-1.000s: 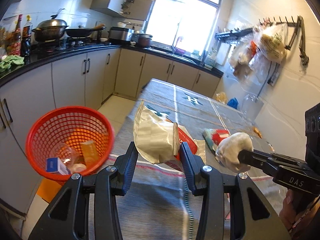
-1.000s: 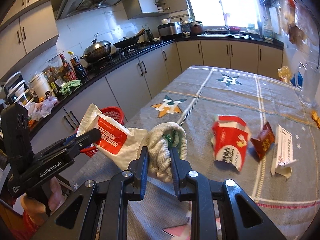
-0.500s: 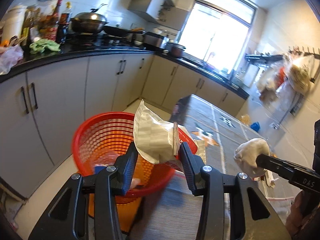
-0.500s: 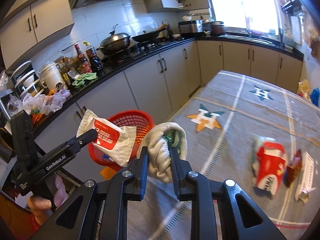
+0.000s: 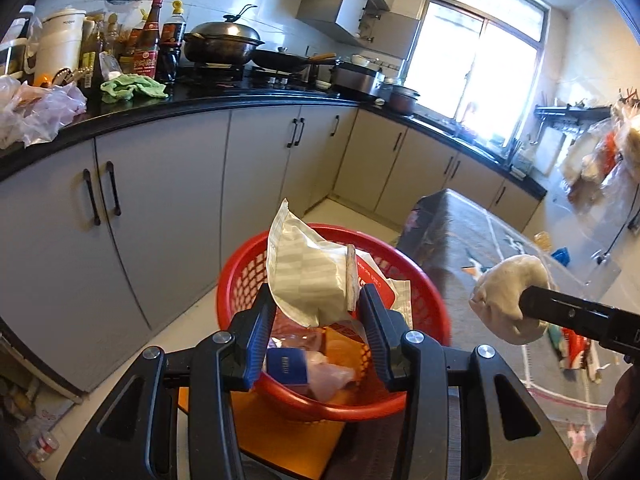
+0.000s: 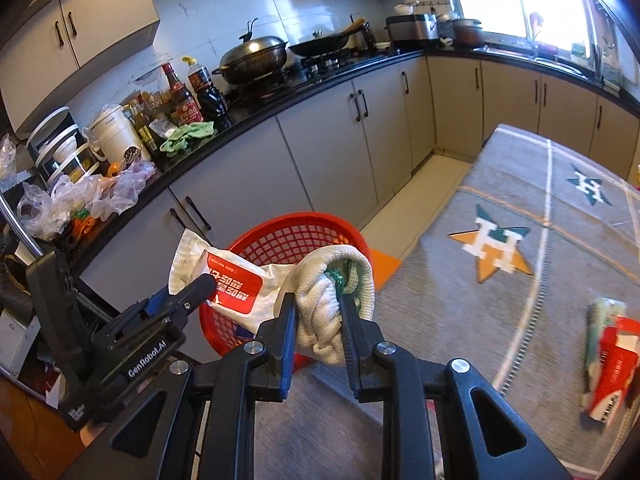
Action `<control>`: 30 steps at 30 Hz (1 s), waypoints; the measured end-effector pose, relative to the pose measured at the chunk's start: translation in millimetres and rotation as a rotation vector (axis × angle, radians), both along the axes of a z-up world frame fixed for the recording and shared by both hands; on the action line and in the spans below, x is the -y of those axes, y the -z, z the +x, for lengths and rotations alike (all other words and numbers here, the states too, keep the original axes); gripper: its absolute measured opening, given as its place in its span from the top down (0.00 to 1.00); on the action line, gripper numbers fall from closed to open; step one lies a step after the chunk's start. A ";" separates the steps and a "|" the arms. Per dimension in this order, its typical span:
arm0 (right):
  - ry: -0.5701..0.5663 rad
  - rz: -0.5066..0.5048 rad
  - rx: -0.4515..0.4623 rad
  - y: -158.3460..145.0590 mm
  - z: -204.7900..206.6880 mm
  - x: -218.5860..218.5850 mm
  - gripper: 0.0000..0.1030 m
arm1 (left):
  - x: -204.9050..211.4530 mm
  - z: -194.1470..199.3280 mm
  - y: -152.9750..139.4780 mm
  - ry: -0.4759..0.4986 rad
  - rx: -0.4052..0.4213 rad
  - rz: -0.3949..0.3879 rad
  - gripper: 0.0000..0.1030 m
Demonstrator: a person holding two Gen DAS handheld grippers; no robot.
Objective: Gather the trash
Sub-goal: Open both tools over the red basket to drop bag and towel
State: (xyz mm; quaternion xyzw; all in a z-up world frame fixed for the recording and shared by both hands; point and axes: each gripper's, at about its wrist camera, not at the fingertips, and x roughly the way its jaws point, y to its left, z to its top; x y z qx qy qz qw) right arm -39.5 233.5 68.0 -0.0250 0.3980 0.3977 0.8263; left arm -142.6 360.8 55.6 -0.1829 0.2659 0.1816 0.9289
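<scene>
The left tool (image 5: 316, 316) is clamping the white wrapper (image 5: 308, 280) right above the red basket (image 5: 424, 280). The right tool (image 6: 318, 316) is squeezing a bunched cream glove (image 6: 324, 292) near the basket's rim, counter (image 6: 520, 264) stretching beyond, a red carton (image 6: 612, 372) lying there.

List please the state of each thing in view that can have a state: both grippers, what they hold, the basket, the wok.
left gripper: shut on white pouch
white pouch: held above basket
right gripper: shut on knit glove
knit glove: bunched, held
red basket: upright, partly filled
wok: lid on
</scene>
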 end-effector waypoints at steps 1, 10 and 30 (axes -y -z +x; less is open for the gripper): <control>-0.004 -0.003 -0.007 2.6 1.9 -4.2 0.78 | -0.9 0.9 2.1 -0.007 -0.008 0.010 0.59; -0.015 -0.046 -0.033 24.2 14.9 -39.6 0.77 | 0.1 11.0 16.7 -0.035 -0.068 0.082 0.59; 0.001 -0.047 -0.073 37.1 30.4 -44.6 0.74 | -1.4 13.6 22.7 -0.050 -0.084 0.100 0.57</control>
